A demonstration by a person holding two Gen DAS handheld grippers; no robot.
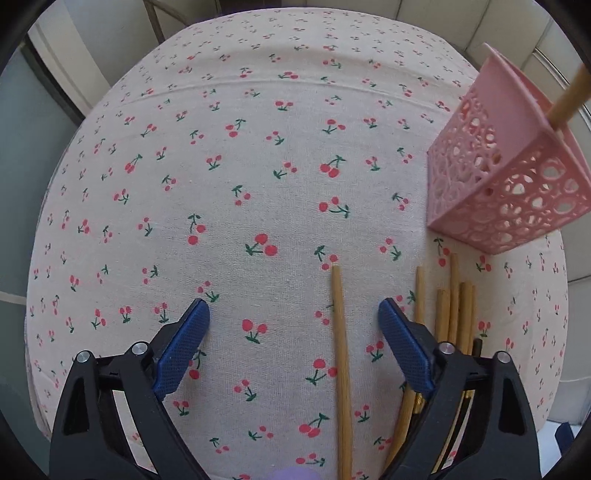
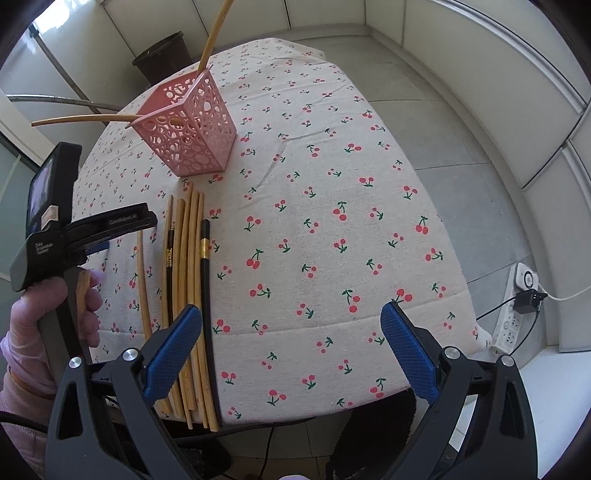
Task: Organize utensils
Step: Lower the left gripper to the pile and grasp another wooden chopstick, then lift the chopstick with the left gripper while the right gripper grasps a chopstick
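Left wrist view: your left gripper [image 1: 293, 317] pointed steeply down at the cherry-print tablecloth [image 1: 229, 155], jaws spread wide w/ nothing clamped. One bamboo chopstick [image 1: 341, 369] lay lengthwise on the cloth between the blue pads [image 1: 181, 350], nearer the right-hand pad, touching neither. Just beyond that pad lay the main bunch of chopsticks [image 1: 456, 314], tips toward the pink perforated holder [image 1: 506, 192]. The holder stood upright near the table's right edge in this view, w/ a chopstick [image 1: 569, 98] leaning out of its top.

Right wrist view: your right gripper [image 2: 291, 321] also had its jaws wide apart, empty, over the near edge of the tablecloth [image 2: 332, 221]. Its left pad [image 2: 173, 350] sat over the near ends of the bunch; contact cannot be told. The bunch [image 2: 188, 258] held pale bamboo sticks side by side plus two black chopsticks [image 2: 205, 295], one w/ a gold band. The single bamboo stick [image 2: 143, 288] lay apart to the left of the bunch, beside your left hand [image 2: 55, 314], which held the left gripper's handle. The pink holder [image 2: 188, 136] stood just past the far tips of the bunch, w/ two bamboo chopsticks [image 2: 214, 33] sticking out, one up, one toward the left. On the floor at right: a power strip [image 2: 513, 314] w/ a black plug. A dark bin [image 2: 164, 55] stood beyond the table.
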